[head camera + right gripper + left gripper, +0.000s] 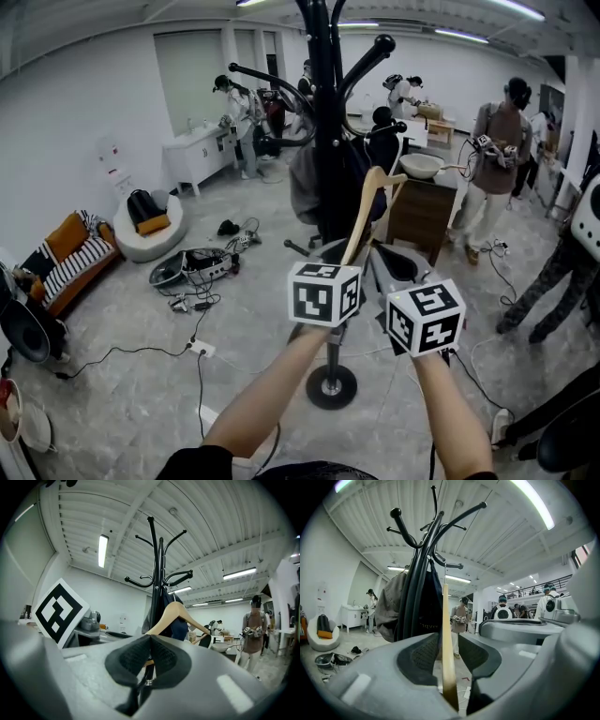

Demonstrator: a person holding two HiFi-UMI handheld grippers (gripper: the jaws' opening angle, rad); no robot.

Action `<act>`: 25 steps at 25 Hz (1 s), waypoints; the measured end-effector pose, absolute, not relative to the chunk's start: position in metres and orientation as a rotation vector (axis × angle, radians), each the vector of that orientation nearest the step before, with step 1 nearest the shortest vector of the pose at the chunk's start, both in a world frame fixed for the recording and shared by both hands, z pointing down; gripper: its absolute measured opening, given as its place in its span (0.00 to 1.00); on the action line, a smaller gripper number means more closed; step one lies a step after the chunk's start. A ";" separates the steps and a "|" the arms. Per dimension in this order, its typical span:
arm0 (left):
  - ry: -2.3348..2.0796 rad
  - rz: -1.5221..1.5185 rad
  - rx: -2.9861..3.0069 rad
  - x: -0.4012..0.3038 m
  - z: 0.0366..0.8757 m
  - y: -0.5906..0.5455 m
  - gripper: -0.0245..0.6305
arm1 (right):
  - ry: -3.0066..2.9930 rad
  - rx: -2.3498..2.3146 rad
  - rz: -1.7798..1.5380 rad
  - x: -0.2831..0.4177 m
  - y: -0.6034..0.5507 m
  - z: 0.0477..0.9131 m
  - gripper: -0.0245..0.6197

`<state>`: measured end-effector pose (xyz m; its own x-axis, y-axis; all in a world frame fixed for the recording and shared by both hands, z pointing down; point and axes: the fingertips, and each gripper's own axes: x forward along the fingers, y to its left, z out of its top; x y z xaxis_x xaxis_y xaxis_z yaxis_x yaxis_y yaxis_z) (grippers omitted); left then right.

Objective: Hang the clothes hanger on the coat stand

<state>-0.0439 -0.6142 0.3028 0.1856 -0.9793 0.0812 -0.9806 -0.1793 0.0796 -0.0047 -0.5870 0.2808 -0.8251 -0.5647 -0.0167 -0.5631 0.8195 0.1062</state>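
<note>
Two claws: both level, facing the coat stand (323, 112).
Left claw (449, 651): pads parted, pressing on nothing; the clothes hanger (446, 630) stands edge-on in the gap.
Right claw (150, 641): ribbed pads meet; nothing plainly gripped.
Hanger position: 12 o'clock of the left claw, which is the nearer; long axis 6-to-12, upper end among the stand's lower arms, seating unconfirmed.
Materials: hanger pale smooth wood; stand black curved tube, ball-tipped; dark garments (309, 187) draped on it.
</note>
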 end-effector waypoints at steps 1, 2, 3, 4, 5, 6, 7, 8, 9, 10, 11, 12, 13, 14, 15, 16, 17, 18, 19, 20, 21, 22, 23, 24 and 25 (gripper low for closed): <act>-1.926 0.017 2.335 -0.043 0.302 -0.612 0.22 | -2.978 0.930 -0.167 -0.005 -0.585 0.281 0.04; -1.919 0.018 2.340 -0.043 0.301 -0.611 0.23 | -2.975 0.936 -0.167 -0.004 -0.583 0.280 0.04; -1.914 0.018 2.343 -0.043 0.301 -0.609 0.24 | -2.973 0.942 -0.168 -0.004 -0.581 0.280 0.04; -1.911 0.015 2.344 -0.043 0.301 -0.608 0.25 | -2.972 0.947 -0.169 -0.004 -0.580 0.279 0.04; -1.908 0.013 2.344 -0.044 0.300 -0.606 0.27 | -2.971 0.951 -0.170 -0.004 -0.578 0.278 0.04; -1.904 0.010 2.345 -0.045 0.300 -0.604 0.29 | -2.969 0.957 -0.172 -0.005 -0.576 0.277 0.04; -1.898 0.008 2.349 -0.046 0.299 -0.601 0.30 | -2.967 0.964 -0.174 -0.005 -0.573 0.276 0.04; -1.893 0.005 2.353 -0.048 0.298 -0.598 0.30 | -2.965 0.972 -0.175 -0.006 -0.571 0.275 0.04; -1.890 0.000 2.357 -0.050 0.297 -0.594 0.30 | -2.963 0.981 -0.175 -0.008 -0.568 0.274 0.04; -1.889 -0.006 2.360 -0.052 0.297 -0.590 0.31 | -2.963 0.989 -0.176 -0.009 -0.564 0.273 0.04; -1.887 -0.011 2.364 -0.054 0.296 -0.586 0.32 | -2.963 0.996 -0.177 -0.010 -0.560 0.273 0.04; -1.884 -0.015 2.368 -0.056 0.296 -0.582 0.33 | -2.963 1.002 -0.178 -0.012 -0.557 0.274 0.04; -1.880 -0.016 2.373 -0.057 0.295 -0.579 0.33 | -2.962 1.007 -0.177 -0.013 -0.553 0.273 0.04; -1.875 -0.014 2.378 -0.057 0.293 -0.575 0.34 | -2.962 1.013 -0.176 -0.014 -0.550 0.273 0.04; -1.871 -0.013 2.383 -0.058 0.291 -0.571 0.34 | -2.961 1.019 -0.175 -0.015 -0.547 0.271 0.04; -1.870 -0.013 2.387 -0.058 0.289 -0.567 0.34 | -2.961 1.027 -0.176 -0.016 -0.543 0.270 0.04; -1.871 -0.015 2.390 -0.059 0.287 -0.564 0.34 | -2.960 1.033 -0.178 -0.017 -0.540 0.269 0.04; -1.871 -0.017 2.394 -0.060 0.286 -0.560 0.34 | -2.958 1.039 -0.181 -0.018 -0.536 0.268 0.04; -1.869 -0.019 2.398 -0.061 0.285 -0.556 0.34 | -2.956 1.045 -0.183 -0.019 -0.533 0.268 0.04; -1.866 -0.021 2.403 -0.062 0.285 -0.552 0.34 | -2.953 1.050 -0.185 -0.019 -0.529 0.268 0.04; -1.860 -0.024 2.407 -0.062 0.284 -0.547 0.34 | -2.950 1.054 -0.187 -0.020 -0.524 0.268 0.04; -1.855 -0.029 2.410 -0.063 0.284 -0.542 0.34 | -2.947 1.057 -0.189 -0.020 -0.520 0.267 0.04; -1.851 -0.035 2.413 -0.064 0.283 -0.538 0.34 | -2.946 1.061 -0.191 -0.021 -0.515 0.266 0.04; -1.845 -0.039 2.415 -0.064 0.282 -0.534 0.34 | -2.944 1.065 -0.194 -0.022 -0.511 0.265 0.04; -1.840 -0.041 2.418 -0.065 0.282 -0.530 0.34 | -2.943 1.069 -0.196 -0.023 -0.507 0.264 0.04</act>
<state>-0.0652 -0.5300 0.2817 0.2681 -0.9625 0.0408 -0.9597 -0.2631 0.0983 -0.0229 -0.5074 0.2641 -0.7676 -0.6398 -0.0383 -0.6393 0.7598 0.1187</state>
